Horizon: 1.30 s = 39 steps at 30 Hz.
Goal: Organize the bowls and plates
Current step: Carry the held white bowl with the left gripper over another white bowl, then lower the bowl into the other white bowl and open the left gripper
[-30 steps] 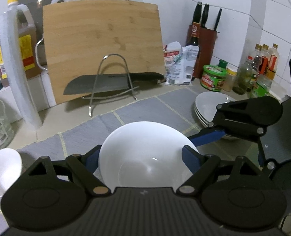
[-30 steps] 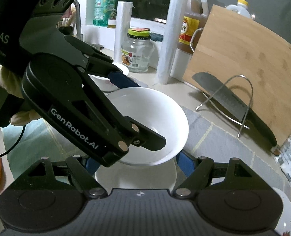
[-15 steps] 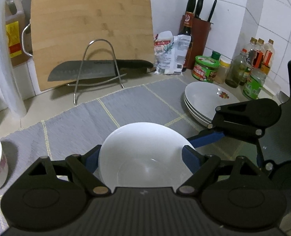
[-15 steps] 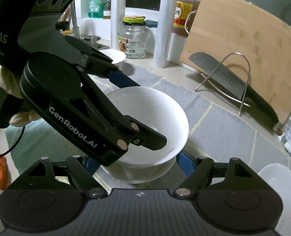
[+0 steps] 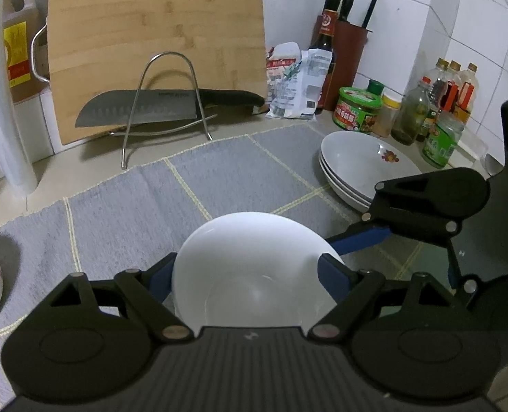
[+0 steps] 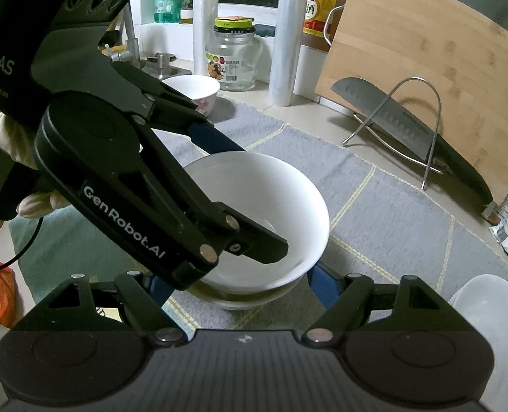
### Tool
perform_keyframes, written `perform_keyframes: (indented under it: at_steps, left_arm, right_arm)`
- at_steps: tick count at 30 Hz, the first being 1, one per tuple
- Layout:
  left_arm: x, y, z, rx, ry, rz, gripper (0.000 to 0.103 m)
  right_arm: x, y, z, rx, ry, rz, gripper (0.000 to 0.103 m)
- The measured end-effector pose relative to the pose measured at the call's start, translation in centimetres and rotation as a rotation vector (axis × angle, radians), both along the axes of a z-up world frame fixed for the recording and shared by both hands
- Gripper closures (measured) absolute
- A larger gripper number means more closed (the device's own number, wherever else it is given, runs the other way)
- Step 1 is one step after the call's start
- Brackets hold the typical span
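A plain white bowl [image 5: 254,274] sits between the blue pads of my left gripper [image 5: 250,276], which is shut on its sides. My right gripper [image 6: 236,288] is shut on the same bowl [image 6: 281,199] from the other side, low above the grey mat [image 5: 157,199]. In the left wrist view the right gripper's blue finger [image 5: 360,240] meets the bowl's right rim. A stack of shallow white plates [image 5: 363,164] with a small flower print lies to the right on the mat. A small flowered bowl [image 6: 195,92] stands at the mat's far left.
A bamboo cutting board [image 5: 157,44] leans on the back wall behind a wire rack [image 5: 168,103] that holds a knife [image 5: 144,110]. Jars and sauce bottles [image 5: 432,110], a knife block [image 5: 346,55], a glass jar [image 6: 233,58] and oil jugs [image 5: 13,51] line the counter.
Both grippers have carried the bowl to the right and lower over the mat. The plate stack is now nearer and the small flowered bowl has slid to the left edge.
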<state>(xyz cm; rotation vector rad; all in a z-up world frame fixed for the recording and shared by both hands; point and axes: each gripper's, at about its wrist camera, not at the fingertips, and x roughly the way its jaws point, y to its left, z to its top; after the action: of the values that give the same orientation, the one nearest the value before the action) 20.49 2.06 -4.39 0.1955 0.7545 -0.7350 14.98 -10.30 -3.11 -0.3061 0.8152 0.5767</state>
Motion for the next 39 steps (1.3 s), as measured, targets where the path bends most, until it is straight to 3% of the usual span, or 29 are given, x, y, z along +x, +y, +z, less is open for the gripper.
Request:
perform_keyframes:
  at_steps: [21,23,34,39]
  left_arm:
    - [0.3,0.2,-0.9,-0.008,0.017,0.008,0.016]
    - [0.1,0.3,-0.9,-0.008,0.009,0.011,0.015]
    - [-1.7,4.4,0.5,-0.023,-0.06,0.175,0.008]
    - [-3.1,5.8,0.7,-0.002,-0.091,0.24,0.007]
  right_arm:
    - [0.4,-0.4,0.1,0.025,0.028,0.003,0.017]
    - [0.3,-0.4,0.1,0.023,0.018,0.0,0.002]
    - [-0.6,-1.6,1.4,0.074,-0.031,-0.025,0.0]
    - [-0.1,-2.4,1.9,0.101,-0.064,-0.089,0.0]
